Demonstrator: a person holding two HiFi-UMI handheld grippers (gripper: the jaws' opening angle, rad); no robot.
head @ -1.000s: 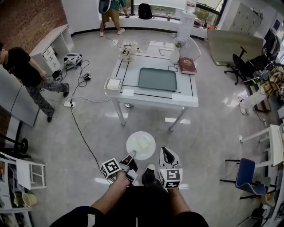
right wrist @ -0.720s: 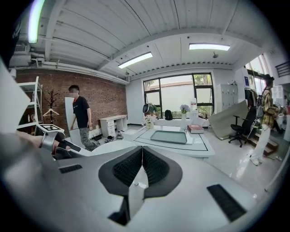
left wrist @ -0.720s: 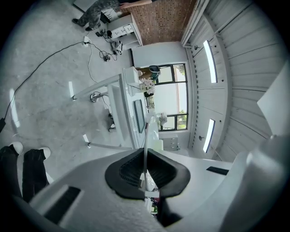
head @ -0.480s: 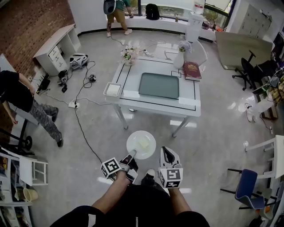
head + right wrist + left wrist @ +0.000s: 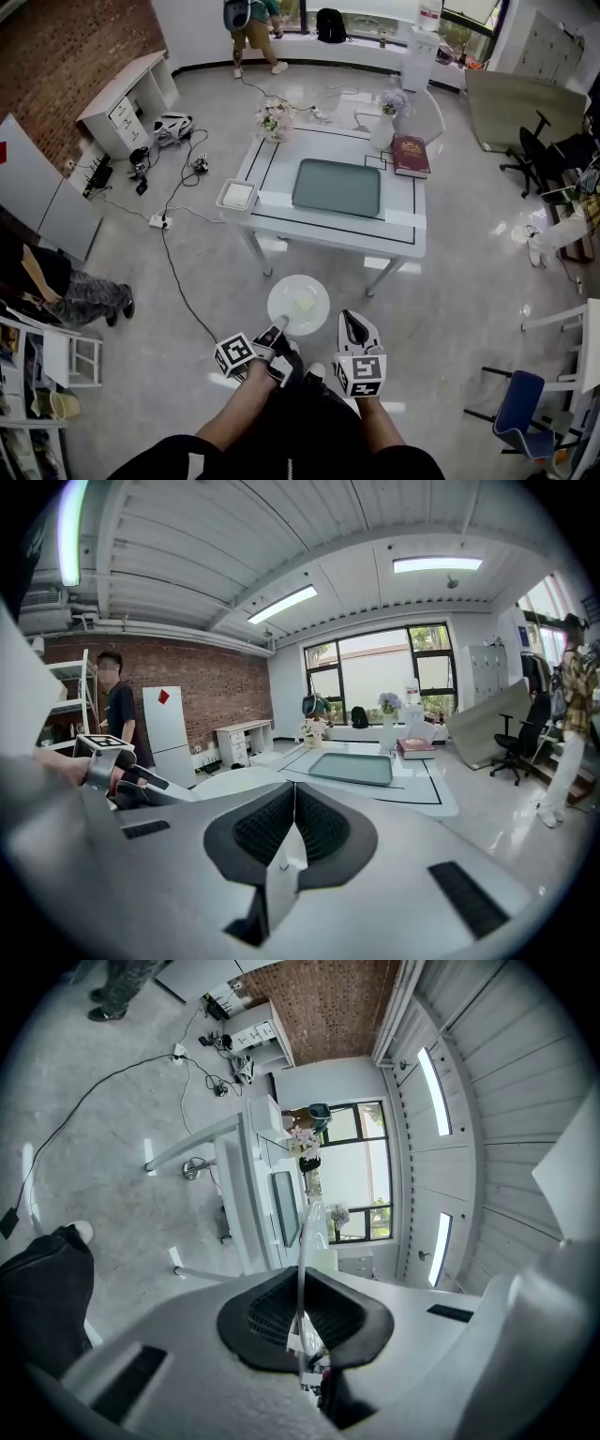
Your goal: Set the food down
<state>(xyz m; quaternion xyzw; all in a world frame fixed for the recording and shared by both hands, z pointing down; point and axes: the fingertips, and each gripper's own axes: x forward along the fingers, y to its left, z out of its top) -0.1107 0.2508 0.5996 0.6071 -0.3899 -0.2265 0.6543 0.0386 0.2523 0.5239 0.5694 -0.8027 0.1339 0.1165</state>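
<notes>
Head view: food (image 5: 304, 304) on plate (image 5: 292, 291), left gripper (image 5: 278, 325) clamped on it, short of table (image 5: 398, 220)

Left gripper's jaws are closed on the plate's near rim. Left gripper view shows that rim edge-on, pinched between the pads. The white plate is held roughly level over the floor (image 5: 450, 309), off the table's near edge. Food is one pale squarish piece about plate centre, slightly toward the right rim; long axis and heading not readable. Right gripper (image 5: 351, 323) is near the plate's right rim, not touching, jaws fully together with nothing in them. On the table: green tray (image 5: 337, 187) mid-surface, long axis along the near edge; small white dish (image 5: 237, 195) at left edge, contents unreadable; red book (image 5: 411, 156) at far right corner, vase (image 5: 389, 127) beside it; flowers (image 5: 273, 120) at far left corner.
</notes>
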